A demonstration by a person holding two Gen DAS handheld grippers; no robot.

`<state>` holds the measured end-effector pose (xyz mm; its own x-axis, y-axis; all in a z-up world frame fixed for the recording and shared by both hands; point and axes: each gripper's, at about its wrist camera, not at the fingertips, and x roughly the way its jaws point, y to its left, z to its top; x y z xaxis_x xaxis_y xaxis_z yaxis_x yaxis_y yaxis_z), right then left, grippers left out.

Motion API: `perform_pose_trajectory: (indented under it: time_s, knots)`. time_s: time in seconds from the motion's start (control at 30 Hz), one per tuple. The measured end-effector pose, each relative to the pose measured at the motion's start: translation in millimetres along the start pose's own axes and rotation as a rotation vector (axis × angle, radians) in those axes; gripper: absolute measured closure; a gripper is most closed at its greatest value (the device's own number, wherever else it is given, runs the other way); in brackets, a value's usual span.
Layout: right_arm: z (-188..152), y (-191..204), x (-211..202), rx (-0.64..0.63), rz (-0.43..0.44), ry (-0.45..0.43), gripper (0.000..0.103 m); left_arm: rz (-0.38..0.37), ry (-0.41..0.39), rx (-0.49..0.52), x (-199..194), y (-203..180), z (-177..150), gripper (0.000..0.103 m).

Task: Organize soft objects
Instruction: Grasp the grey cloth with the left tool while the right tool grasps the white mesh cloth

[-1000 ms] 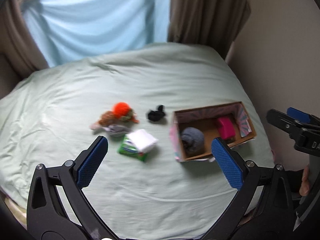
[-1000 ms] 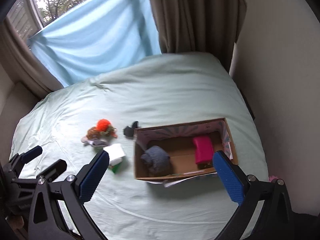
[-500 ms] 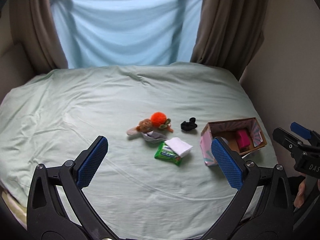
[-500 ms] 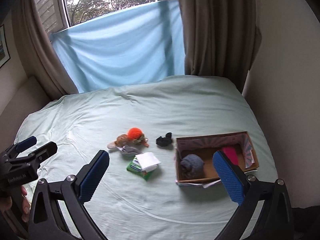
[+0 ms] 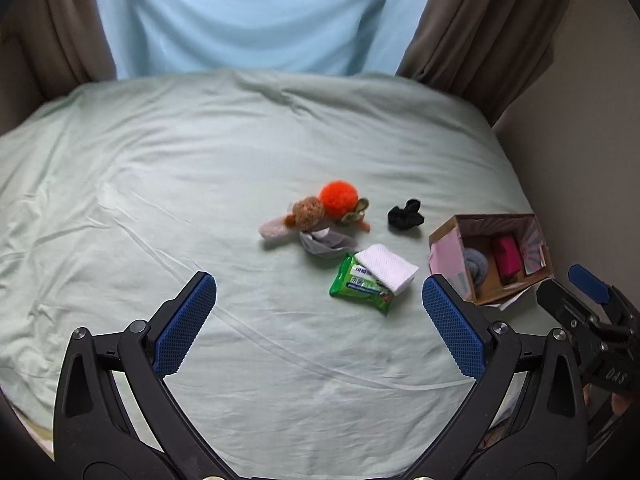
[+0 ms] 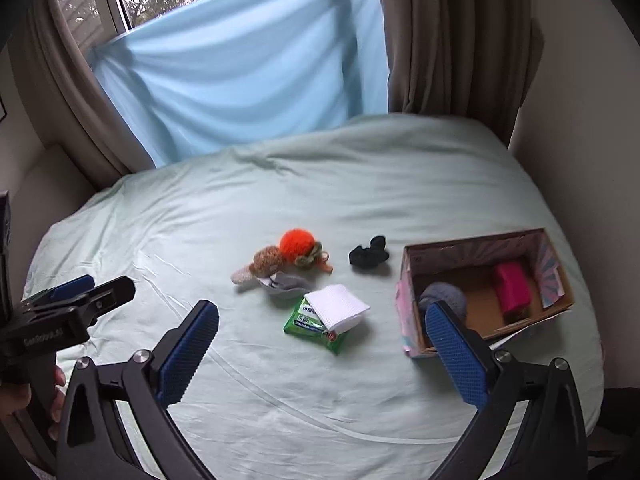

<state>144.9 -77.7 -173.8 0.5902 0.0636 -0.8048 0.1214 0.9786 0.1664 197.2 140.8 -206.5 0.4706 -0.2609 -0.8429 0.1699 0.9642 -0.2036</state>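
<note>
On the pale green bed lie an orange pom-pom (image 5: 338, 199) (image 6: 295, 243) with a brown knitted toy (image 5: 308, 213), a grey cloth (image 5: 326, 242) (image 6: 285, 285), a white folded cloth (image 5: 386, 267) (image 6: 338, 307) on a green wipes pack (image 5: 358, 286) (image 6: 314, 326), and a black scrunchie (image 5: 405, 215) (image 6: 368, 257). A cardboard box (image 5: 444, 240) (image 6: 412, 280) at the right holds a grey ball (image 5: 475, 263) (image 6: 442, 294) and a pink item (image 5: 506, 256) (image 6: 512, 286). My left gripper (image 5: 320, 324) and right gripper (image 6: 322, 356) are open and empty, held above the near bed.
The bed (image 5: 160, 184) fills the view. A blue sheet (image 6: 248, 80) and brown curtains (image 6: 448, 40) hang behind it. A wall (image 6: 580, 120) runs close along the bed's right side, next to the box.
Both grippers pulled back from the box and objects, then the left tilted down and neared again. The objects on the bed have not moved.
</note>
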Motion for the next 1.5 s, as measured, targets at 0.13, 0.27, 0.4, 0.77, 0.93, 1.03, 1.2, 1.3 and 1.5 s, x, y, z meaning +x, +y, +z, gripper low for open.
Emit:
perform_pose_trajectory:
  time_s: [0.13,0.27,0.4,0.77,0.93,1.03,1.2,1.3,1.5]
  knots:
    - [-2,0,39,0.017,-0.003,0.027,0.000,-0.027,0.070,-0.021,50,5,4,0.001]
    - [-3,-4,76,0.038,-0.015,0.048,0.000,-0.059,0.129,-0.062,98,4,6,0.001]
    - [-7,-9,118,0.059,-0.010,0.102,0.000,-0.042,0.182,-0.096,144,3,10,0.001]
    - [-27,-30,235,0.107,-0.012,0.231,0.000,-0.010,0.313,-0.159,262,13,17,0.001]
    - [-34,-41,271,0.135,0.008,0.288,0.006,-0.001,0.372,-0.170,307,13,8,0.001]
    - [-39,-45,286,0.136,0.021,0.311,0.007,0.003,0.378,-0.174,323,11,5,0.001]
    - [-45,-45,297,0.120,0.048,0.333,0.017,0.024,0.395,-0.153,344,3,4,0.005]
    - [-46,-45,301,0.121,0.084,0.346,0.026,0.053,0.401,-0.120,352,-4,4,0.016]
    - [-44,-45,303,0.101,0.094,0.351,0.042,0.103,0.383,-0.089,353,-11,7,0.057]
